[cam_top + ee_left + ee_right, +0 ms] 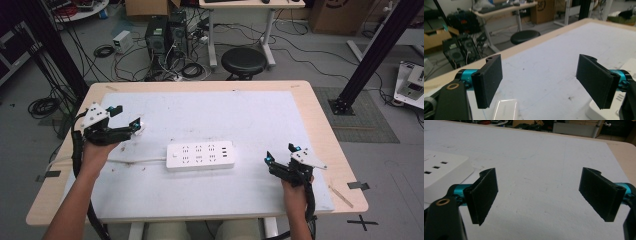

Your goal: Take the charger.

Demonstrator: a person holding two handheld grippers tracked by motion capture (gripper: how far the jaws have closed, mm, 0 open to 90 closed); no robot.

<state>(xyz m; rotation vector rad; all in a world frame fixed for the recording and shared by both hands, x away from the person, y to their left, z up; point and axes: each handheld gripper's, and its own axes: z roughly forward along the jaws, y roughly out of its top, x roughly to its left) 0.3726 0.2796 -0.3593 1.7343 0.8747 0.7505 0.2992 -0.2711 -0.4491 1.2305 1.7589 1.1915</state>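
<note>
Left gripper (126, 116) wide open, empty, at strip's (200, 155) ten o'clock; small white object (505, 110), perhaps plug, beneath. Right gripper (280, 153) open, empty, at four o'clock.

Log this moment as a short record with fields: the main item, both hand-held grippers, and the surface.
item: white power strip, lying flat mid-table, its cord running off to the left
left hand-held gripper: raised left of the strip, jaws open, nothing between them
right hand-held gripper: low over the table right of the strip, jaws open, empty
surface: white mat on a wooden table
</note>
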